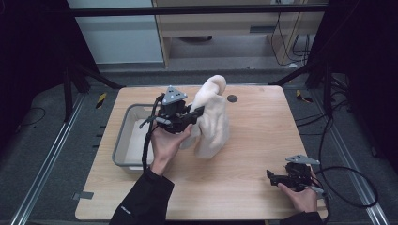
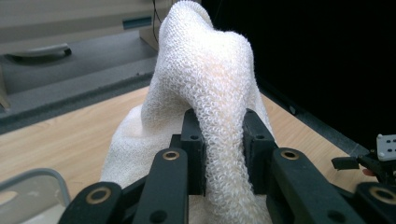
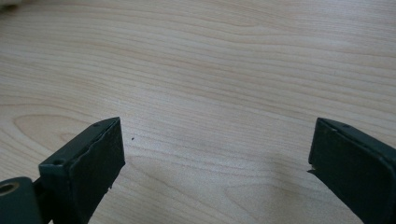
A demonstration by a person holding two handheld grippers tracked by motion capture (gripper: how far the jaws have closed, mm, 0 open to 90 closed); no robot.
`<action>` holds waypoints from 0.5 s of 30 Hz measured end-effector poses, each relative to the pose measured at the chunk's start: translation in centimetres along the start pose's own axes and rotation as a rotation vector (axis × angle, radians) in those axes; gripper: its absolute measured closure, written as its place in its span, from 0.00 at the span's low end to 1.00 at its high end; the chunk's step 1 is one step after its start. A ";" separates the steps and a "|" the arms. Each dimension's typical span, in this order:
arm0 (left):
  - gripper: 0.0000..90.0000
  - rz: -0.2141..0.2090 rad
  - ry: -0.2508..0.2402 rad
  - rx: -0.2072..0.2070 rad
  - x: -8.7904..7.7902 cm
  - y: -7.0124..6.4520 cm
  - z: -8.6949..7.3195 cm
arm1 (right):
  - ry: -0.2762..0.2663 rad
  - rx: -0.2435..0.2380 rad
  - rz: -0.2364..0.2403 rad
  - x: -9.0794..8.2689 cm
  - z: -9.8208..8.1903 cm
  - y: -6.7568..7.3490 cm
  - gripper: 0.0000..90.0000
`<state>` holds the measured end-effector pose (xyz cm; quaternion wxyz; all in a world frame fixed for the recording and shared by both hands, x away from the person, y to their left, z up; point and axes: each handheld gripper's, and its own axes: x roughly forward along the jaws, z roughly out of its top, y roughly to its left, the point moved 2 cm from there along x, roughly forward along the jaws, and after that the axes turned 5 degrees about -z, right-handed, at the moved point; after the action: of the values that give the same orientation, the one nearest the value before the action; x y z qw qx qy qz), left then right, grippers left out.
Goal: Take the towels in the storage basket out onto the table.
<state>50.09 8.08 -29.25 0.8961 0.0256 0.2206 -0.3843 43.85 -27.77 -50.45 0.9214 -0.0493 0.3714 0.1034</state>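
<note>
Wooden table (image 1: pixel 244 154) carries a grey bin (image 1: pixel 123 140) at its left edge. White terry towel (image 1: pixel 212 117) hangs lifted mid-table, just right of the bin, its lower end touching the wood. Left gripper (image 2: pixel 223 140) pinches a fold of it. Right gripper (image 3: pixel 215 154) sits spread and empty near the right corner. Looks like mid-lift; next move probably needs the right one to grab a free edge.

What sits around your grippers

A grey tray (image 1: pixel 121 140) rests on the wooden table (image 1: pixel 253 140) just left of your left gripper (image 1: pixel 201 111). A small dark disc (image 1: pixel 232 98) lies beyond it to the right, and yellow-black tape (image 1: pixel 101 100) marks the floor farther left.
</note>
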 end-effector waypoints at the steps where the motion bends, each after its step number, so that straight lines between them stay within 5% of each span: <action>1: 0.82 -0.010 0.005 -0.005 0.7 -0.1 -0.5 | 0.003 -0.001 0.002 0.0 0.0 0.0 0.04; 15: 0.82 -0.059 0.069 -0.019 5.3 -1.7 -3.8 | 0.008 -0.013 -0.027 0.0 -0.1 -0.1 0.06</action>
<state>50.73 4.12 -34.68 0.8764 0.0241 0.2557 -0.4073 43.79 -27.93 -50.54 0.9209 -0.0610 0.3735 0.0932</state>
